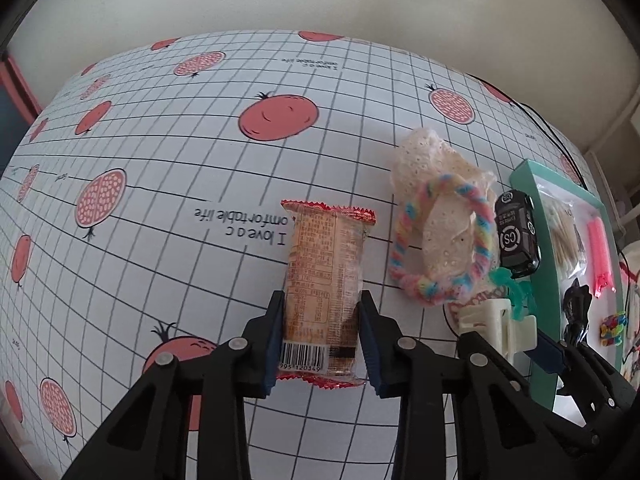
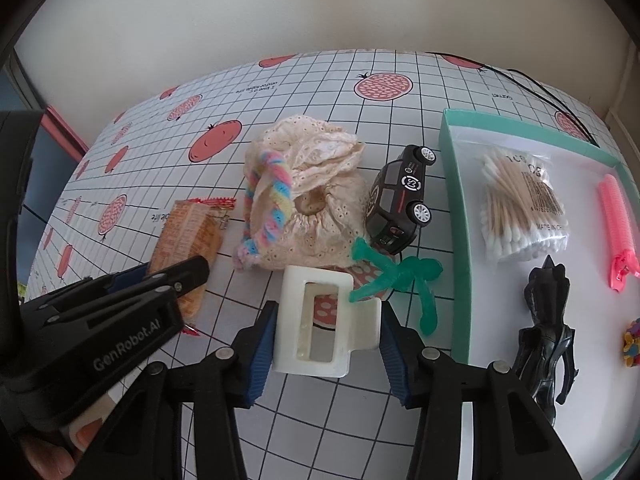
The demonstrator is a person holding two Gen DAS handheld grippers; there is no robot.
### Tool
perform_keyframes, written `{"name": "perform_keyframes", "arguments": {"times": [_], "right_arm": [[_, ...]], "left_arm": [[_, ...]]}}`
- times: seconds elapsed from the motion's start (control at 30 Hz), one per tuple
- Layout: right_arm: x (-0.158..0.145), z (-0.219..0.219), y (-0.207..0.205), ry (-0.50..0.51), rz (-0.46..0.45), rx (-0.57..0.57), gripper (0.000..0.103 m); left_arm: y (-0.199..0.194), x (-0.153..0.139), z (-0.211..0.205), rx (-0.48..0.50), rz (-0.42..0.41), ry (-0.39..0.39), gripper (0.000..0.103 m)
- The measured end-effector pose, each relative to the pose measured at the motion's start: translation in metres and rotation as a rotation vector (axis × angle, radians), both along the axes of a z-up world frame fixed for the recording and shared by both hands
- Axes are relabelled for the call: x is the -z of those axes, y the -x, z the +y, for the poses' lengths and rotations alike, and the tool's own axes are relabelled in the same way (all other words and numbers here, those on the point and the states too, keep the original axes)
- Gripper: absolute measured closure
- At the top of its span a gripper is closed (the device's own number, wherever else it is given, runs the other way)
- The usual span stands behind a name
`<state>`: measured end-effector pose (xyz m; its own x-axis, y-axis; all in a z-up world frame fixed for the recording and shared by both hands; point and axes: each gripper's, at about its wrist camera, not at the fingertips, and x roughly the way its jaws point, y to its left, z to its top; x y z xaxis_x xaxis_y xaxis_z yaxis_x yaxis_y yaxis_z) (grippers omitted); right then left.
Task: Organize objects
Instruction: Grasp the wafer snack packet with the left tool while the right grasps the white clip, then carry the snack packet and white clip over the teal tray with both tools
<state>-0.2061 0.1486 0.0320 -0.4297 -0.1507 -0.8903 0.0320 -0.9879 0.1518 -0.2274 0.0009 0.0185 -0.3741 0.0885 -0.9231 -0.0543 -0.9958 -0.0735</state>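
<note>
In the left wrist view an orange snack packet [image 1: 324, 280] with a barcode lies lengthwise on the tablecloth, and my left gripper [image 1: 322, 304] is shut on its near half, pads pressed to both sides. The right wrist view shows a white hair claw clip [image 2: 324, 320] between the blue pads of my right gripper [image 2: 326, 332], which is shut on it. I cannot tell whether the clip is lifted off the cloth. The same clip [image 1: 496, 328] appears at the right of the left wrist view. The left gripper and the packet [image 2: 188, 232] sit at the left of the right wrist view.
Just beyond the clip are a green rubbery figure [image 2: 400, 280], a cream lace pouch [image 2: 320, 208] with a pastel braided loop [image 2: 268, 200], and a black toy car [image 2: 400, 200]. A teal tray [image 2: 456, 200] at the right holds cotton swabs [image 2: 520, 212], a pink clip [image 2: 616, 224] and a black figure [image 2: 548, 320].
</note>
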Motion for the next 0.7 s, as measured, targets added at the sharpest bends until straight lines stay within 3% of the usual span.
{"name": "perform_keyframes", "arguments": {"times": [0.7], "right_arm": [[-0.035, 0.014, -0.018, 0.021, 0.062, 0.013, 0.053]], "left_arm": [[-0.012, -0.037, -0.008, -0.032, 0.065, 0.016, 0.067]]}}
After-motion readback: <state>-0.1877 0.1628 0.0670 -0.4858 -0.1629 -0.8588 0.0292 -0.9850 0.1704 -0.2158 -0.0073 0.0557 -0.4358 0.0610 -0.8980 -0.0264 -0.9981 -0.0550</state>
